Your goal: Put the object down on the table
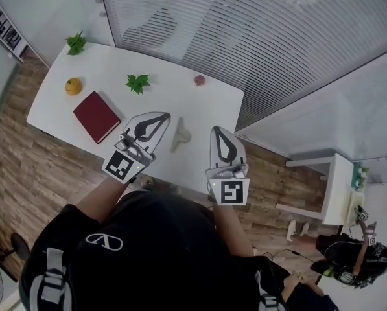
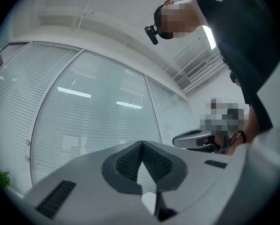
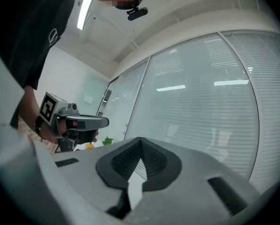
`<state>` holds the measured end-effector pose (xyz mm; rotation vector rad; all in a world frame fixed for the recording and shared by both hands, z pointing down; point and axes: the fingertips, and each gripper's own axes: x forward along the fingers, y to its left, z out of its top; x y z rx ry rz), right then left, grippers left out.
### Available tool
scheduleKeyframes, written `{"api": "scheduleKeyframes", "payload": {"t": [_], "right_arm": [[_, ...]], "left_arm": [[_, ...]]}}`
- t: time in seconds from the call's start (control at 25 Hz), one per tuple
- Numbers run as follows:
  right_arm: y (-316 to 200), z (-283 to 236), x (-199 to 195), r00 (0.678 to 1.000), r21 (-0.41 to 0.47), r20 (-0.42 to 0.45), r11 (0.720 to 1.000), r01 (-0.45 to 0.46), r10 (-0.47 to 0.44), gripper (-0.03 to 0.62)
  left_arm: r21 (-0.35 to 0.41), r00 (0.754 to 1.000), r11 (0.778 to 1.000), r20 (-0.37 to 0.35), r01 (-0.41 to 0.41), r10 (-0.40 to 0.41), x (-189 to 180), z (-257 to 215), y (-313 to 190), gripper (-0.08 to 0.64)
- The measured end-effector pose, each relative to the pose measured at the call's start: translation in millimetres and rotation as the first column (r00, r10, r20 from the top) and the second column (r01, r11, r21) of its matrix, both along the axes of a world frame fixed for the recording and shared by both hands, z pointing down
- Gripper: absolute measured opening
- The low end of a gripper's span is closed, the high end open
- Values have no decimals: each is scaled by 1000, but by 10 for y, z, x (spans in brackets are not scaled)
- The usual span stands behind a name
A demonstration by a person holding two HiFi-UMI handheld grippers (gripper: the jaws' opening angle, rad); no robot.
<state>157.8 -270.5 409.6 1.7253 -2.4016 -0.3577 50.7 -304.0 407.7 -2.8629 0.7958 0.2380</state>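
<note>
Hovering over the near edge of the desk (image 1: pixel 180 99), the left gripper (image 1: pixel 162 118) and right gripper (image 1: pixel 219 132) both have their jaws closed tip to tip with nothing between them. A small beige object (image 1: pixel 181 135) sits on the desk between the two, touching neither. It is likely the task's thing, already set down. The best finish, I judge, is drawing both grippers straight back without brushing it or the red book (image 1: pixel 96 116) nearby.

White table (image 1: pixel 174 99); dark-red book (image 1: pixel 96 116) — orange fruit (image 1: pixel 73 86) (green leaves (image 1: pixel 138 83)).
</note>
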Motion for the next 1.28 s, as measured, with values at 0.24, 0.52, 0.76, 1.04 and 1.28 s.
{"api": "scheduleKeyframes", "payload": {"t": [0.24,0.52,0.76,1.04,1.28], "right_arm": [[-96,140,116,995,-55,99,998,-5,10,5],[-125,185,148,992,-59,126,998,-1,8,3],[-156,182,190,989,-63,144,998,-5,14,3],[-153,170,224,989,-65,143,998,-13,23,3],[-124,153,226,991,-66,131,998,-15,24,3]], "left_arm": [[-4,1000,1000,0,-2,2,24,-9,-14,5],[-2,1000,1000,1,2,-2,4,5,-41,5],[-5,1000,1000,1,4,-4,-2,4,-63,5],[-6,1000,1000,-3,1,-1,-6,-4,-85,5],[-4,1000,1000,-9,-1,1,4,-21,-63,5]]}}
